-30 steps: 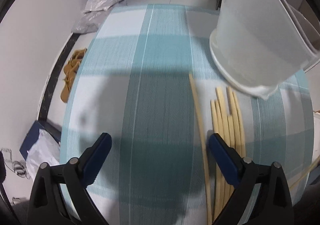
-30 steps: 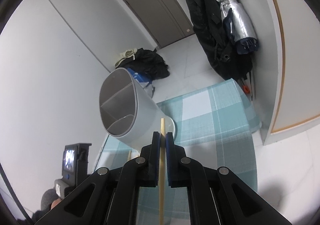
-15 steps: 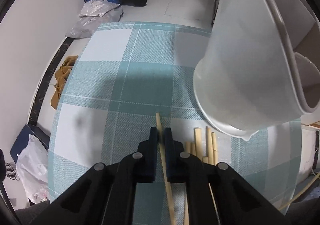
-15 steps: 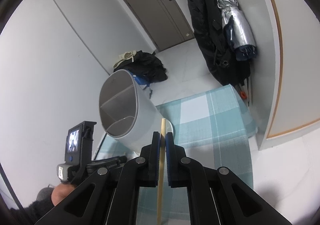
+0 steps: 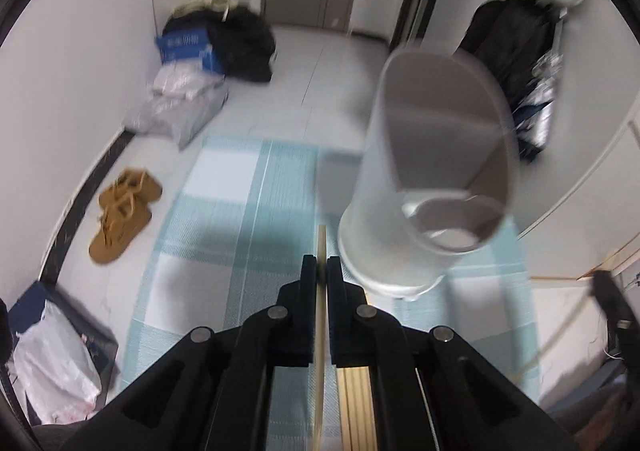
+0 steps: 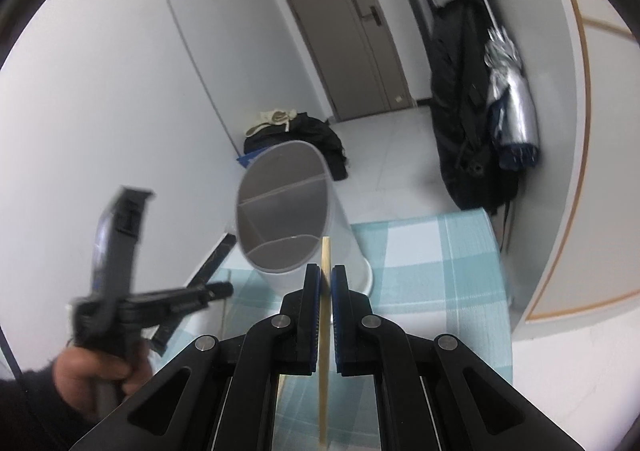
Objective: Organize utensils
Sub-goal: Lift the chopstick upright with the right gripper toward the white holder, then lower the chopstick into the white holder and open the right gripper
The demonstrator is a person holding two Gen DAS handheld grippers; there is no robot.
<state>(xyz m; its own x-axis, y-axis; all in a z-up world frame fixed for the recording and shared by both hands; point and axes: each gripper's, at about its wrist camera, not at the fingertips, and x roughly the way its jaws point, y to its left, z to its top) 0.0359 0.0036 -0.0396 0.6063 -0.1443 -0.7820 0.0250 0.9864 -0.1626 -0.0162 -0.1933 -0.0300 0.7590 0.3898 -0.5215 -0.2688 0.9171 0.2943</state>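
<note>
While the left wrist view was blurred, the left gripper (image 5: 322,265) was clamped on one chopstick (image 5: 320,315), the holder (image 5: 432,187) just beyond, spare chopsticks (image 5: 354,407) on the cloth (image 5: 224,219) below. Right wrist view: right gripper (image 6: 326,277) pinched another chopstick (image 6: 325,315) before the holder (image 6: 288,215). Step judged carrying; next, tips needed lining over a compartment.

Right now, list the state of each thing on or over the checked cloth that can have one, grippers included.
Left gripper: shut on a pale wooden chopstick, jaws just closed.
Right gripper: shut on a second wooden chopstick.
White plastic utensil holder: standing on the teal checked cloth, both visible compartments empty.
Remaining bundle of chopsticks: lying flat on the cloth, not held.
</note>
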